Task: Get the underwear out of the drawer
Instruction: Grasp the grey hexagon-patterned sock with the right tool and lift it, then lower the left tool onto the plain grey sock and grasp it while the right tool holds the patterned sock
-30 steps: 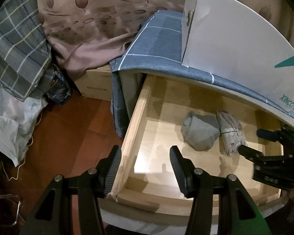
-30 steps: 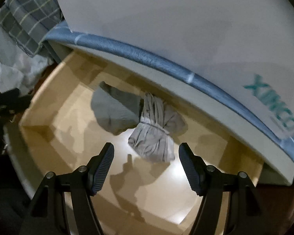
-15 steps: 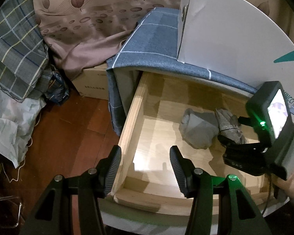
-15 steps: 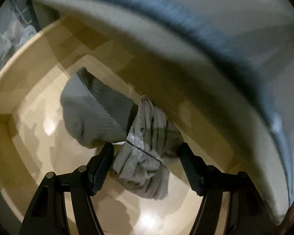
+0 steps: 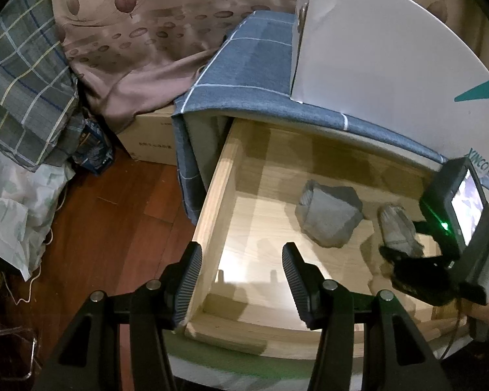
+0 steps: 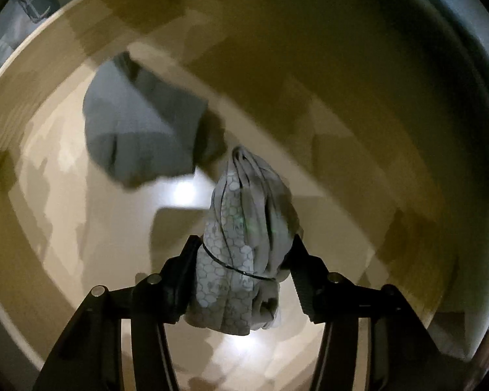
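The wooden drawer (image 5: 212, 195) stands pulled out from under a cabinet draped in a blue checked cloth (image 5: 244, 75), and two bundles of clothing lie on its pale floor. The right gripper (image 6: 244, 270) points steeply down into the drawer, and its jaws have just been closing – the patterned light-grey underwear (image 6: 244, 244), a rolled bundle printed with small hexagons, sits between them with both pads pressing its sides. In the left wrist view the same bundle (image 5: 396, 228) shows near the right side of the drawer, with the dark body of the right gripper (image 5: 407, 267) over its near end. Whether the bundle is off the drawer floor is hard to tell.

Just to the left of the underwear lies a plain grey folded garment (image 5: 329, 218), close to the drawer's back wall and apart from both grippers.

The left gripper (image 5: 241, 280) hangs above the drawer's front left corner with its jaws spread wide and nothing between them – one finger is over the red-brown floor (image 5: 114, 228) outside, the other over the inside of the drawer. A white board (image 5: 375, 49) stands on top of the cabinet
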Demonstrator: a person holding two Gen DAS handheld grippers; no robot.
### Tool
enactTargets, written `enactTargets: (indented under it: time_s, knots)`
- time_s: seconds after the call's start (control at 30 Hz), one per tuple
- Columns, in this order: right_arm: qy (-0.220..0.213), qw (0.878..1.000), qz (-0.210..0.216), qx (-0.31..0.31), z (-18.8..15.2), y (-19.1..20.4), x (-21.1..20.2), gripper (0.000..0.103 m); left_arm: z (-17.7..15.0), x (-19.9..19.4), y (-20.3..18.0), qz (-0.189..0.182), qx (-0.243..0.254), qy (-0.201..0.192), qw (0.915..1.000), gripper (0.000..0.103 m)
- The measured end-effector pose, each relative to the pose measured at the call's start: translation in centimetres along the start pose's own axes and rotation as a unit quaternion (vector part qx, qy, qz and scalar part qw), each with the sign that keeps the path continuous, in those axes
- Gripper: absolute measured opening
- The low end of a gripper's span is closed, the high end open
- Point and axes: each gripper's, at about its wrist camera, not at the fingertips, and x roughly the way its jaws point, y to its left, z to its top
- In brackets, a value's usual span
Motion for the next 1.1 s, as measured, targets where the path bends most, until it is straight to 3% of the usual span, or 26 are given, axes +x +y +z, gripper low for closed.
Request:
enactTargets:
  time_s: [0.33, 0.87, 1.1]
  knots:
    - [0.083, 0.994, 0.043, 0.057, -4.3, -1.9, 0.4, 0.05, -0.1, 0.1, -0.1, -0.002, 0.003, 0.001, 1.0, 0.052]
    - [0.144, 0.969, 0.09, 0.18, -8.9, -3.9, 0.6, 0.049, 0.0, 1.2, -2.0, 0.002, 0.041, 0.014, 0.9991, 0.052]
    - [0.14, 0.97, 0.092, 0.175, -9.2, -5.9, 0.2, 0.049, 0.3, 2.6, -3.2, -0.048, 0.066, 0.042, 0.9958, 0.052]
